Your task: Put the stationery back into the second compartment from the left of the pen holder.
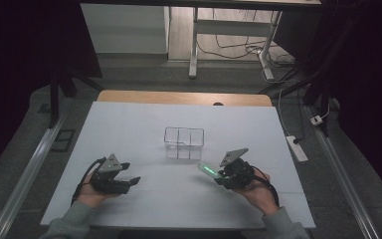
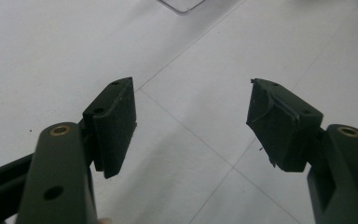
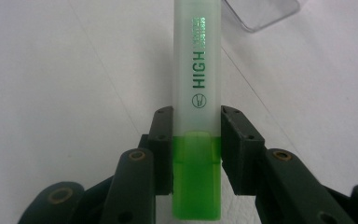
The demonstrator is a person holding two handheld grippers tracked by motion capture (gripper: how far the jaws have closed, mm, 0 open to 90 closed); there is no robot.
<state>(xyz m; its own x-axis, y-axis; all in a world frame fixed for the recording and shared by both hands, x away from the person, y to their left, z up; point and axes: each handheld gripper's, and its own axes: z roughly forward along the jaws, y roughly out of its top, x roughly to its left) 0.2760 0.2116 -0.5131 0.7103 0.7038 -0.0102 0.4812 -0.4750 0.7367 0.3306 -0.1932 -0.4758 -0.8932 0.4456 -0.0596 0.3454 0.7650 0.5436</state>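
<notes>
Highlighter (image 3: 197, 116) clamped between right tongs (image 3: 196, 149), pointing toward clear box (image 1: 184, 143), left tongs (image 2: 191, 121) open, empty.

White table (image 1: 129, 129), clear divided box (image 1: 183, 143) standing near its middle

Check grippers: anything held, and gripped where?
Right gripper clamps a green highlighter where its green end meets the frosted body. Left gripper is open, holding nothing.
</notes>
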